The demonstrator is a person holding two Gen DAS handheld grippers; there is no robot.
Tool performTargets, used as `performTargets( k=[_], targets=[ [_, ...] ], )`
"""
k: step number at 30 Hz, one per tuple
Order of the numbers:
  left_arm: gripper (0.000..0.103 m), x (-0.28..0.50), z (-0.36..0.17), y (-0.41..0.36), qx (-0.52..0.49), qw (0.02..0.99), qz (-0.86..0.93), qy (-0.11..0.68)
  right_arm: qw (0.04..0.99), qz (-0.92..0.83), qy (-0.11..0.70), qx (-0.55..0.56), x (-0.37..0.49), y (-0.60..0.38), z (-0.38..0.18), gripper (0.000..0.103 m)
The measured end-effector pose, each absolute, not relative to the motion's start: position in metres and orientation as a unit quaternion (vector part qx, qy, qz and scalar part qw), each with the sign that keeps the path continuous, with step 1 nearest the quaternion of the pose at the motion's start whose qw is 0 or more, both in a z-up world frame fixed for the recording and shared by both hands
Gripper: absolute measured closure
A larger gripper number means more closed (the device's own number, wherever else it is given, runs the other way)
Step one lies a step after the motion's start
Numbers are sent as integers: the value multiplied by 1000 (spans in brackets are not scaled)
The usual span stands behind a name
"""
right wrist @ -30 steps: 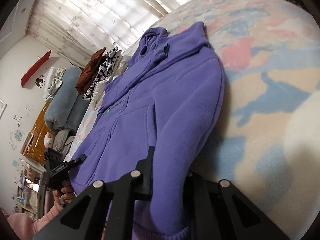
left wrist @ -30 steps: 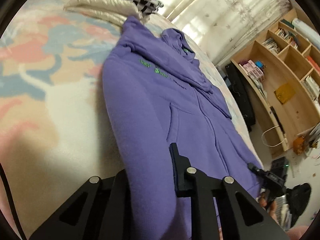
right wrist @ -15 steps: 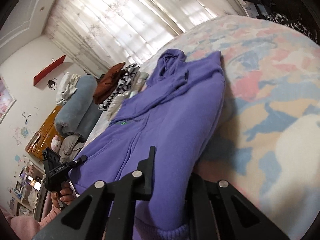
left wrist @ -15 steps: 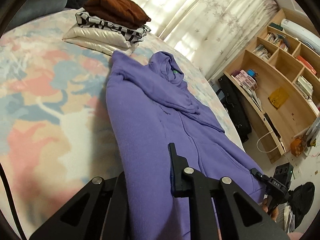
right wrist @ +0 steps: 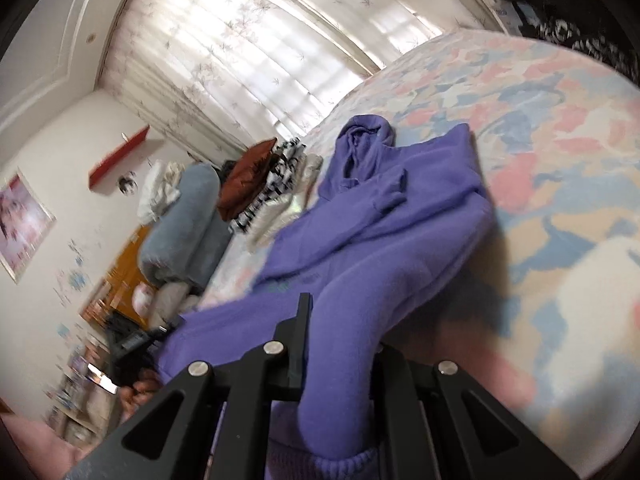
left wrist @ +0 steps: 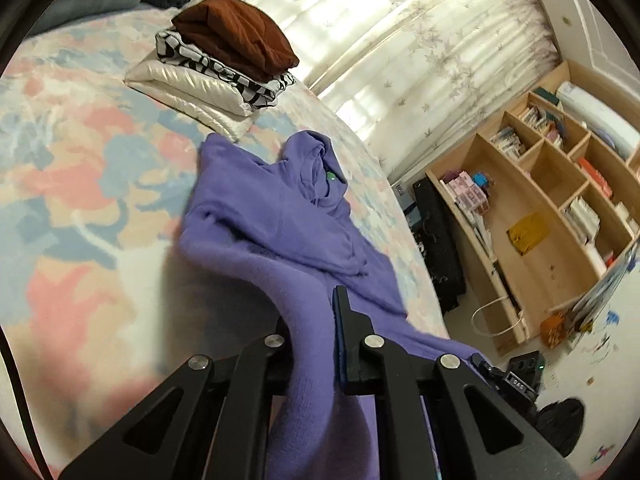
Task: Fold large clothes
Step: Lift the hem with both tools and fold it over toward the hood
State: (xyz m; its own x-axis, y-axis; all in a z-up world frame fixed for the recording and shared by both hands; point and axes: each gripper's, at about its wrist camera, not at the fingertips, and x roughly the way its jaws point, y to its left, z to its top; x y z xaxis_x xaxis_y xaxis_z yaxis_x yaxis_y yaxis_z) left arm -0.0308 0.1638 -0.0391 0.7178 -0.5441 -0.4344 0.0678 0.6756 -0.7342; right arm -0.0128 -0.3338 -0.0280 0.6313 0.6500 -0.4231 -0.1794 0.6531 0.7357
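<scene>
A purple hoodie (left wrist: 276, 224) lies on the pastel patterned bed (left wrist: 72, 184), hood toward the curtains, sleeves folded across its front. Its near hem is lifted off the bed at both corners. My left gripper (left wrist: 310, 344) is shut on the left corner of the hem, fabric bunched between its fingers. In the right wrist view the same hoodie (right wrist: 400, 220) rises toward my right gripper (right wrist: 340, 352), which is shut on the right hem corner, the ribbed band hanging below it. Each gripper shows in the other's view: the right gripper (left wrist: 516, 380) low on the right, the left gripper (right wrist: 132, 344) blurred at the left.
A pile of folded clothes (left wrist: 228, 60), brown on top, sits at the far end of the bed by the curtains (left wrist: 400, 40). Wooden shelves (left wrist: 552, 208) and a black bag (left wrist: 436, 240) stand beyond the bed's right edge. Rolled bedding (right wrist: 184, 224) lies near the wall.
Both grippers have risen with the hem in their grip, lifting the hoodie's lower half off the bed. More of the room and curtains has come into view.
</scene>
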Motion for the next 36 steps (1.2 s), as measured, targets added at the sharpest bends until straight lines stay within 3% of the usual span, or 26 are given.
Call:
performTargets(
  k=[9,11,13,15,17,20,28,31,32,36],
  targets=[
    [96,115,-41,176,-405,838,-146,337,808,203,359,421,112,-355,-34,85],
    [93,146,-48,176,-408,834,-129,349,800,186,374,431,146,-357,-42,74],
    [87,182,-62,176,-413,826,-116,365,788,178,385,447,181,-357,-50,41],
    [81,216,-80,175,-422,814,-97,386,778,180,385,462,202,-357,-56,22],
    [70,235,-95,175,-429,805,-85,401,774,174,388,469,223,-356,-64,21],
    [63,259,-120,175,-441,786,-75,426,774,166,400,462,242,-353,-76,21],
    [54,279,-128,178,-432,781,-93,442,824,124,401,379,252,-361,-86,21],
    [18,275,-108,180,-403,806,-100,422,842,100,406,341,256,-367,-89,21],
    [10,273,-97,181,-391,819,-100,408,845,96,408,332,258,-368,-91,21],
    [8,278,-74,181,-323,852,-101,399,855,91,420,290,267,-363,-99,21]
  ],
)
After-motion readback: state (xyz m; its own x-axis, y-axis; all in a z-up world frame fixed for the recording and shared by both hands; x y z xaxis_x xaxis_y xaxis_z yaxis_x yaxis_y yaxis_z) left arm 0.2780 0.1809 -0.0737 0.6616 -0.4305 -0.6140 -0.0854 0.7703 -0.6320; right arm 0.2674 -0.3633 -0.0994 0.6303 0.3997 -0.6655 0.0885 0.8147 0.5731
